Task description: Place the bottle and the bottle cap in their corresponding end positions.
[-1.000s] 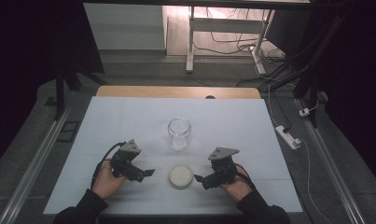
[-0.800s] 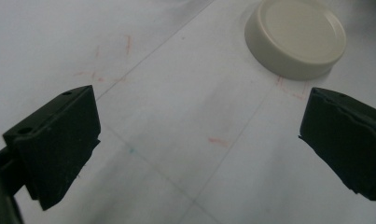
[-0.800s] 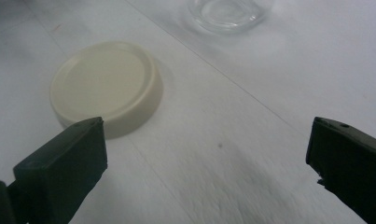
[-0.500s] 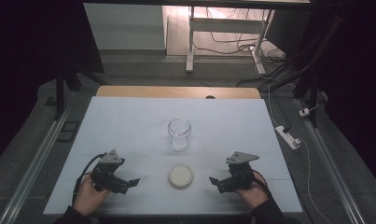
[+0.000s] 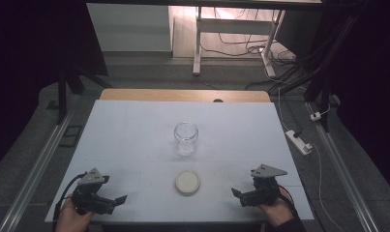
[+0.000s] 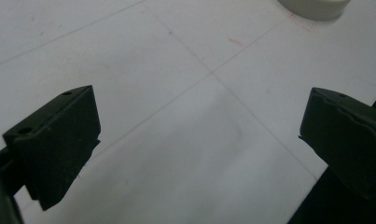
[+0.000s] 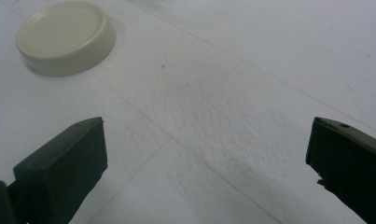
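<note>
A clear glass jar stands upright and uncovered at the middle of the white table. Its cream round lid lies flat in front of it, nearer the front edge. My left gripper rests low at the front left corner, open and holding nothing, well left of the lid. My right gripper sits at the front right, open and holding nothing, right of the lid. In the left gripper view the lid peeks in at the top right beyond the spread jaws. The right gripper view has the lid at upper left.
A wooden strip borders the table's far edge. A white power strip lies on the floor off the right side. Metal rails run along both sides, and cables trail on the floor behind.
Both grippers have drawn apart from beside the lid, outward and back toward the front corners. The jar and lid have not moved.
</note>
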{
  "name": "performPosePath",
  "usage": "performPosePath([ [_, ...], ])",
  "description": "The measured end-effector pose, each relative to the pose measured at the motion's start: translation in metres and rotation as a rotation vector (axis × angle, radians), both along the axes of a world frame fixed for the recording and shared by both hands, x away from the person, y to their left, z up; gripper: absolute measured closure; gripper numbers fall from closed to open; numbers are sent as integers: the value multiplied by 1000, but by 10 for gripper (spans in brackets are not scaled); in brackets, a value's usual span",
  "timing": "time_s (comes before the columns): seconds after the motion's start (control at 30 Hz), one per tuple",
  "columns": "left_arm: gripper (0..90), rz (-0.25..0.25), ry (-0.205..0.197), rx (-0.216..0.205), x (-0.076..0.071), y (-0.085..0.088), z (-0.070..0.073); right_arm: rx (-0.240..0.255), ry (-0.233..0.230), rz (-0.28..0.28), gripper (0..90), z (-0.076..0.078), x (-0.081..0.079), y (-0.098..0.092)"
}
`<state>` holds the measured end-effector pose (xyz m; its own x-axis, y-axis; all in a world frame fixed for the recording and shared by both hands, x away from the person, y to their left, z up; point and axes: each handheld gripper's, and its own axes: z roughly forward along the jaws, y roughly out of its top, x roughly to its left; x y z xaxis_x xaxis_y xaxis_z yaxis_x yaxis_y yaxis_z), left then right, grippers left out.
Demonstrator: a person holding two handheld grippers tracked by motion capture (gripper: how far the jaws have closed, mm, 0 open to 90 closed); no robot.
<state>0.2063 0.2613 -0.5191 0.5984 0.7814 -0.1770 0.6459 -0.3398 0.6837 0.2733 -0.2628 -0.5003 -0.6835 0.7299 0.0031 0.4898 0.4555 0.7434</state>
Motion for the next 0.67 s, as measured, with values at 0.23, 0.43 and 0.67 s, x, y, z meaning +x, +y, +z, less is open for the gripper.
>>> performPosePath([
  [0.23, 0, 62, 0, -1, -16, 17, -2, 3, 23, -54, 0, 0, -10, -16],
  [0.43, 0, 86, 13, 4, -22, 24, -5, 16, 42, -86, 0, 0, -16, -26],
  [0.67, 0, 92, 23, -4, -22, 25, -6, 26, 57, -92, 0, 0, -17, -30],
])
